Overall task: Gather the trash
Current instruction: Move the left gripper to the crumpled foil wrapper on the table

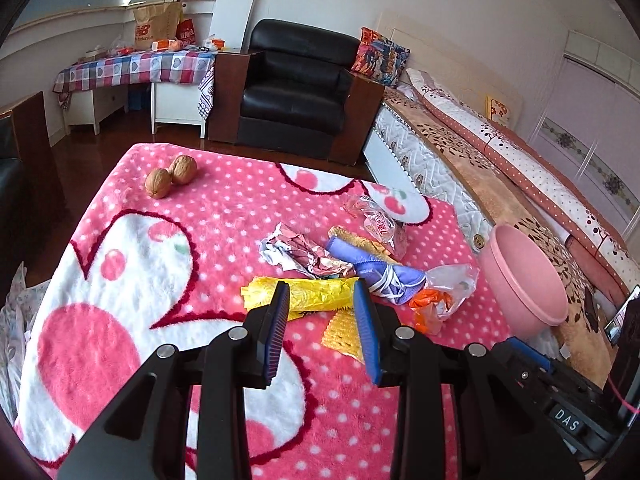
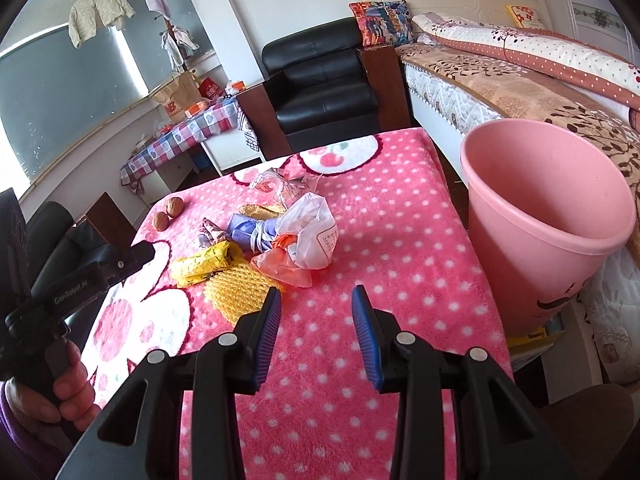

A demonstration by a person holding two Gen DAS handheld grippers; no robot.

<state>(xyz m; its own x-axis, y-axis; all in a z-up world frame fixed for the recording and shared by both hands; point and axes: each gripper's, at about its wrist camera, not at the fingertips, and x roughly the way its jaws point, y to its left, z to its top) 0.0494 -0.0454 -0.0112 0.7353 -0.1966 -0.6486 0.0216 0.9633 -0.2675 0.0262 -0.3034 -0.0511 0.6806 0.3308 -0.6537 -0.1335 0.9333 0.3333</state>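
Observation:
A pile of trash lies on the pink dotted blanket [image 1: 224, 240]: a yellow wrapper [image 1: 316, 294], a yellow mesh piece [image 1: 342, 334], a purple wrapper [image 1: 372, 268], crumpled foil [image 1: 304, 252], and clear plastic bags [image 1: 448, 284]. My left gripper [image 1: 322, 286] is open, its fingers straddling the yellow wrapper. My right gripper [image 2: 316, 294] is open and empty, just in front of the pile, beside the yellow mesh [image 2: 236, 290]. The pink bin [image 2: 548, 216] stands at the table's right edge and also shows in the left wrist view [image 1: 524, 276].
Two walnuts [image 1: 172, 176] lie at the blanket's far left. A black armchair [image 1: 296, 84] stands behind the table, a bed [image 1: 500, 152] to the right, a checked-cloth desk [image 1: 132, 70] at back left. The left gripper body [image 2: 80, 276] shows in the right wrist view.

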